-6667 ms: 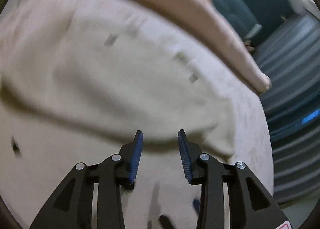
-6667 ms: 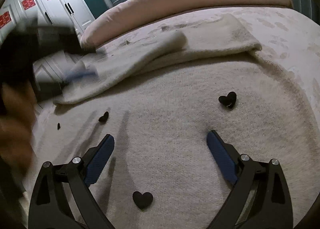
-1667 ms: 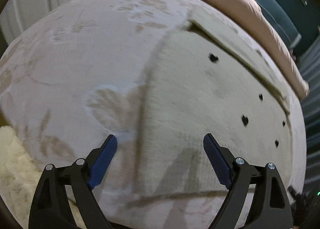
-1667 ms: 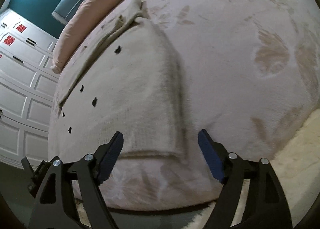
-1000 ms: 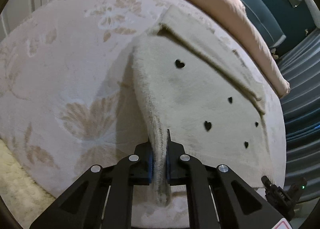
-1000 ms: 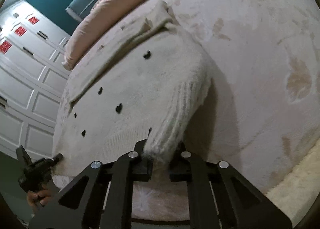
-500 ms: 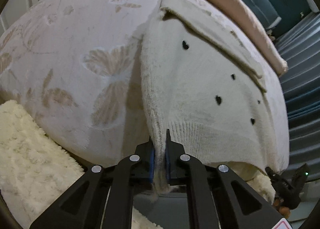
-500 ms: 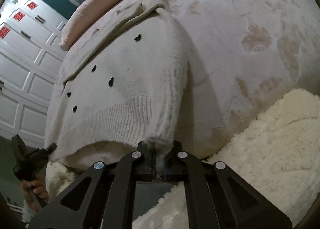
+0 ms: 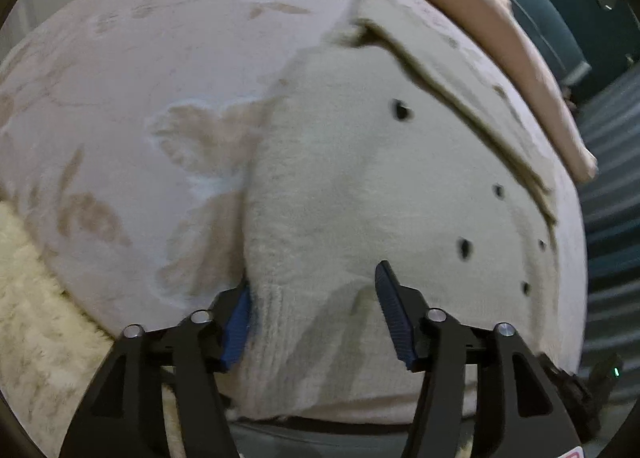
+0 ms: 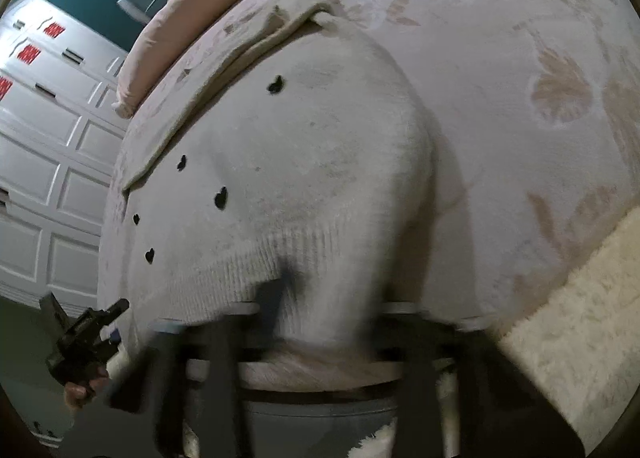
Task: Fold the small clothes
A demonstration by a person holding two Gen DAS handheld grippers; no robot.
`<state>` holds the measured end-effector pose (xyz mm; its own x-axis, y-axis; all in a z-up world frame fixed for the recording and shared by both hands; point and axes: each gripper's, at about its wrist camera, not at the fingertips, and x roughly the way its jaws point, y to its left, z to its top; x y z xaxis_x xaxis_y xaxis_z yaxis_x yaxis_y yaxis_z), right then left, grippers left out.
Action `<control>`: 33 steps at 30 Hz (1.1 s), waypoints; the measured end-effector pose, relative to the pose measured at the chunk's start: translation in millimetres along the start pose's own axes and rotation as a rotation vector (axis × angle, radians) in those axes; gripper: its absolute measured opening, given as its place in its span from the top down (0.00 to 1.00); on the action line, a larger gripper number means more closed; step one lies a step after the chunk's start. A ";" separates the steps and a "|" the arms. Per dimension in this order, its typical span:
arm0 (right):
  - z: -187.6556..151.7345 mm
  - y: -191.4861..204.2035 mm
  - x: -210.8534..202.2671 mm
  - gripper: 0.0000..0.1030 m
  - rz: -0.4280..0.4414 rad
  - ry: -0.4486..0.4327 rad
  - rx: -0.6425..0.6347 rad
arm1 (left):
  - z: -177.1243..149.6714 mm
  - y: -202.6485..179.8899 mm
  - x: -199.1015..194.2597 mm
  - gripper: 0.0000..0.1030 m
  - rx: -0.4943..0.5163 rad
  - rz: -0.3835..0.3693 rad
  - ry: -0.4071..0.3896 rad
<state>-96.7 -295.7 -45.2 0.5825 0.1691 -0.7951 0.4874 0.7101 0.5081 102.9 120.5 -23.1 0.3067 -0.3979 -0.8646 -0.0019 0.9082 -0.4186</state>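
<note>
A cream knitted sweater (image 9: 360, 194) with small black hearts lies on the bed, its ribbed hem hanging over the near edge. A folded-in sleeve lies along its far side. My left gripper (image 9: 316, 314) is open, its fingers wide apart at the hem's left corner, and the hem lies loose between them. In the right wrist view the same sweater (image 10: 304, 162) fills the middle. My right gripper (image 10: 332, 318) is blurred by motion at the hem's right corner; its fingers look spread apart. The left gripper (image 10: 86, 338) shows small at the lower left there.
The bed has a pale pink cover with butterfly patterns (image 9: 140, 98). A pink duvet roll (image 9: 500, 38) lies along the far side. A fluffy cream rug (image 10: 560, 330) covers the floor below the bed edge. White wardrobe doors (image 10: 40, 138) stand at the left.
Both grippers were shut on the hem corners and had pulled the sweater toward the bed edge. Now both have opened and let the hem go.
</note>
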 end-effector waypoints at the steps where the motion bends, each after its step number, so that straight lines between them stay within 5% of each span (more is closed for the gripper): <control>1: 0.3 4.0 -6.8 0.92 0.001 -0.024 -0.021 | 0.4 -3.5 -1.7 0.91 0.020 -0.034 0.023; 7: -10.3 12.6 -49.1 0.94 -0.029 -0.044 -0.097 | -10.8 -7.9 -50.5 0.95 0.097 -0.057 -0.003; 16: -90.5 -15.7 -93.9 0.94 -0.108 0.205 -0.155 | -93.7 20.6 -110.1 0.96 0.109 -0.039 0.168; 20: -93.8 -6.0 -109.5 0.94 -0.076 0.234 -0.177 | -88.3 12.1 -127.1 0.96 0.100 -0.056 0.147; 22: -65.7 3.4 -117.0 0.94 -0.032 0.165 -0.193 | -56.7 -5.1 -135.8 0.96 0.138 -0.098 0.079; 27: 76.6 44.2 -122.4 0.91 0.115 -0.224 -0.266 | 63.6 -80.7 -132.9 0.95 0.292 -0.167 -0.192; 29: 124.5 54.0 -116.2 0.84 0.123 -0.363 -0.219 | 104.9 -105.3 -123.3 0.86 0.317 -0.152 -0.308; 31: 153.7 54.9 -116.2 0.55 0.120 -0.487 -0.121 | 135.9 -116.1 -109.0 0.72 0.283 -0.104 -0.391; 33: 154.7 50.3 -124.1 0.33 0.128 -0.566 -0.025 | 151.8 -109.9 -105.0 0.69 0.169 -0.021 -0.448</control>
<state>-43.8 -386.7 130.3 0.8960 -0.1325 -0.4239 0.3792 0.7250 0.5750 215.4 82.3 155.9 0.6854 -0.3551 -0.6357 0.1525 0.9237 -0.3516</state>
